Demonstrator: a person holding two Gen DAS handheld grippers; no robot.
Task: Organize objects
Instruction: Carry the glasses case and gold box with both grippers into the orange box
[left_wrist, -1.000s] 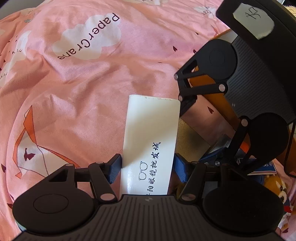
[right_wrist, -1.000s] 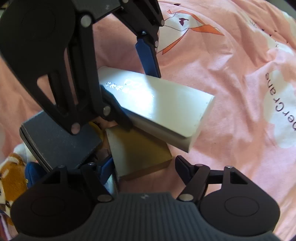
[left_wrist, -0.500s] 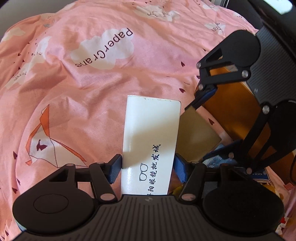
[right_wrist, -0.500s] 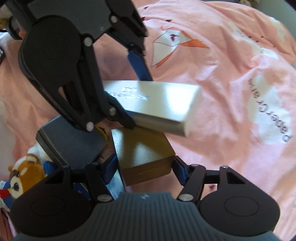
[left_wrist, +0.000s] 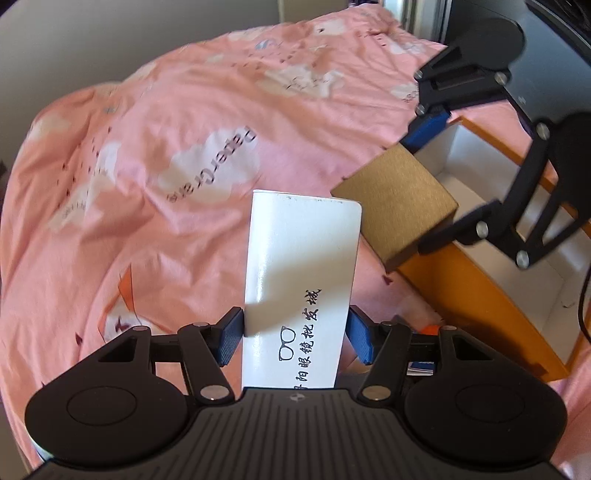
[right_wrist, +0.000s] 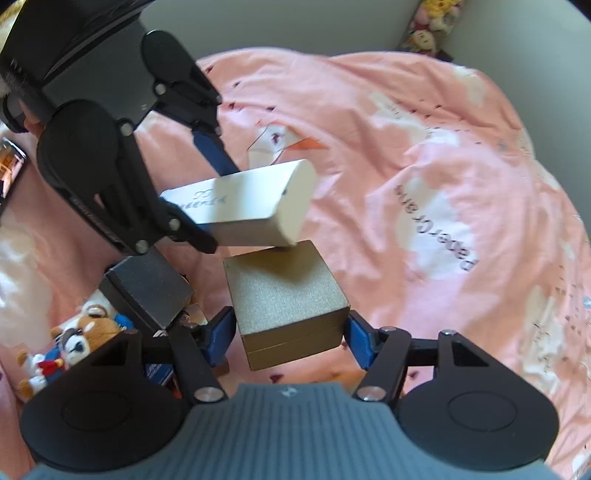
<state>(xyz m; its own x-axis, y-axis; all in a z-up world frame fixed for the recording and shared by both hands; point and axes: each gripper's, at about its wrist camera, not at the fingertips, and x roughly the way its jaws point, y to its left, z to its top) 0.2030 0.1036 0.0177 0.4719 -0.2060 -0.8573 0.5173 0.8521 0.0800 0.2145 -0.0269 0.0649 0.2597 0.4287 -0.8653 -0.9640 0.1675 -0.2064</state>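
Note:
My left gripper (left_wrist: 294, 338) is shut on a long white glasses case (left_wrist: 301, 273) with black Chinese lettering, held above the pink bedspread. The case also shows in the right wrist view (right_wrist: 243, 206), gripped by the left gripper (right_wrist: 207, 192). My right gripper (right_wrist: 289, 336) is shut on a small gold-brown box (right_wrist: 286, 302), held in the air just below the case's end. In the left wrist view the gold box (left_wrist: 397, 201) hangs between the right gripper's fingers (left_wrist: 428, 127) beside an open orange box (left_wrist: 491, 291) with a white inside.
A pink bedspread (left_wrist: 147, 166) with cloud prints covers the bed. In the right wrist view a dark grey box (right_wrist: 147, 291), a plush toy (right_wrist: 77, 339) and a blue item (right_wrist: 159, 371) lie at lower left. A phone screen (right_wrist: 9, 170) sits at the left edge.
Both grippers have lifted with their loads. The right gripper closed on the gold box and raised it off the bed. The orange box's white inside has come into the left view.

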